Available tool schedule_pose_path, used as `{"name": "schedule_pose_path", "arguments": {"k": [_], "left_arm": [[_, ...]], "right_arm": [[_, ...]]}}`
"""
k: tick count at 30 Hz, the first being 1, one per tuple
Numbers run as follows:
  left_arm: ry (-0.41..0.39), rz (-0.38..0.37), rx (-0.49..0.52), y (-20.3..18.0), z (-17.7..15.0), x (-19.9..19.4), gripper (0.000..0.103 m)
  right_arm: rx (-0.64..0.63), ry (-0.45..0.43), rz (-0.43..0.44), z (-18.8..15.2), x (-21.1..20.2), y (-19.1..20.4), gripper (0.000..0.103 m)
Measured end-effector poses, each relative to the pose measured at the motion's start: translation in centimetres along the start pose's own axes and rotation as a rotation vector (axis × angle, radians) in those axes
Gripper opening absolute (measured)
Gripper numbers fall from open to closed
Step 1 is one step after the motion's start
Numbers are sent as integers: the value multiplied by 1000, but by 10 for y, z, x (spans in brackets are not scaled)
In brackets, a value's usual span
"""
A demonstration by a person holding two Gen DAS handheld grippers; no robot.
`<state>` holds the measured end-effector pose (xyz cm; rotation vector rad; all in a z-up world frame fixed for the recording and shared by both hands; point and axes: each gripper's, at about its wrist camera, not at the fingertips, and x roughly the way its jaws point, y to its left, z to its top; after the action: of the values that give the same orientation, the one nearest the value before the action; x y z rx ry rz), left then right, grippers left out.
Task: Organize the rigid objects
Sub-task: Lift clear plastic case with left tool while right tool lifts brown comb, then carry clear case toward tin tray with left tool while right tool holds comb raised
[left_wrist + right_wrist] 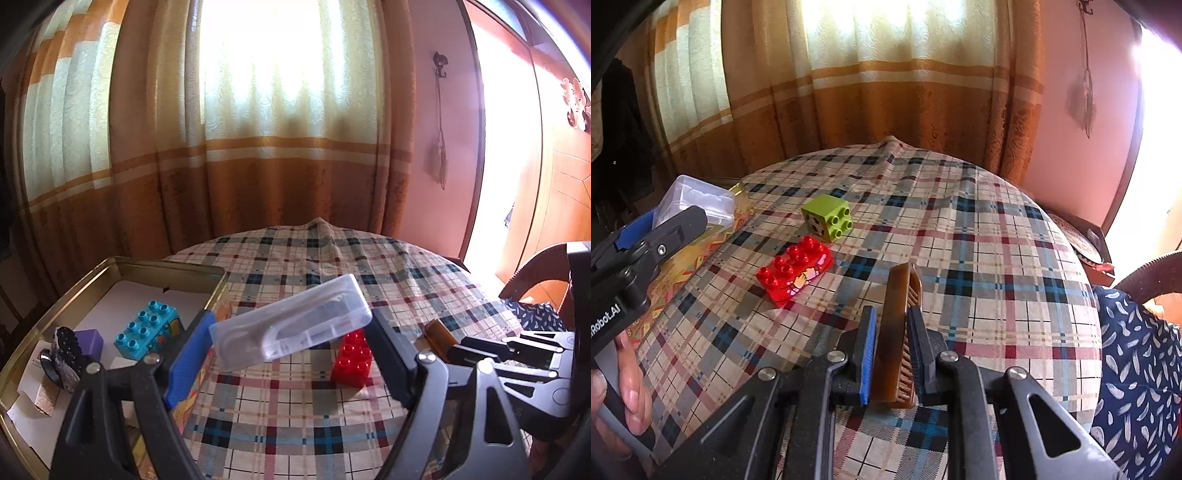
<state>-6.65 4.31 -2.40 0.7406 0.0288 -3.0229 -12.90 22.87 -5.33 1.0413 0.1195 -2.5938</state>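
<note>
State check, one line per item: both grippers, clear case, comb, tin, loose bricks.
left gripper: shut on clear plastic case, lifted, tilted
right gripper: shut on brown comb, on edge
gold tin: open, teal brick inside
red brick: loose on tablecloth
green brick: loose, on its side

Ahead of you hang cream-and-orange striped curtains (258, 129), glowing with daylight from the window behind them. To their right runs a pink wall (450, 166), then a wooden door (554, 184). A plaid checked tablecloth (979, 258) covers the counter.
</note>
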Motion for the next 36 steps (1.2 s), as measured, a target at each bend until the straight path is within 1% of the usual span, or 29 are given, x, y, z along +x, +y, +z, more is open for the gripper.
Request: {"name": "schedule_pose_path", "arguments": {"k": [9, 13, 16, 18, 19, 20, 22, 23, 26, 28, 29, 30, 32, 36], "left_arm": [[-2, 0, -4, 3, -1, -2, 83], [1, -2, -8, 3, -2, -2, 83], [4, -2, -3, 3, -1, -1, 83], [4, -2, -3, 3, -1, -1, 83], [5, -5, -4, 3, -1, -1, 83], [8, -8, -5, 3, -2, -1, 83], [11, -11, -6, 2, -2, 0, 83], [13, -13, -6, 2, -2, 1, 83], [21, -17, -2, 1, -3, 3, 83], [29, -20, 3, -1, -3, 4, 83], [36, -24, 4, -1, -3, 5, 83], [40, -25, 2, -1, -3, 6, 83], [50, -36, -5, 1, -3, 8, 83], [80, -50, -27, 5, -3, 14, 83]], "right_arm": [[-21, -18, 4, 0, -3, 4, 19], [-27, -7, -7, 0, -1, 6, 19], [-46, 3, 6, 1, 1, 9, 19], [-53, 19, 3, 2, 3, 12, 25], [-60, 22, 15, 2, 4, 14, 34], [-64, 24, 19, 2, 4, 15, 40], [-68, 41, 23, 2, 7, 18, 40], [-73, 63, 11, 1, 12, 19, 40], [-73, 69, -1, 1, 13, 19, 40], [-66, 82, -26, 0, 15, 17, 41], [-54, 130, -9, -2, 24, 15, 40], [-39, 133, 4, -1, 25, 12, 40], [-19, 138, -8, 0, 25, 8, 40], [-26, 137, -2, 1, 23, 8, 40]]}}
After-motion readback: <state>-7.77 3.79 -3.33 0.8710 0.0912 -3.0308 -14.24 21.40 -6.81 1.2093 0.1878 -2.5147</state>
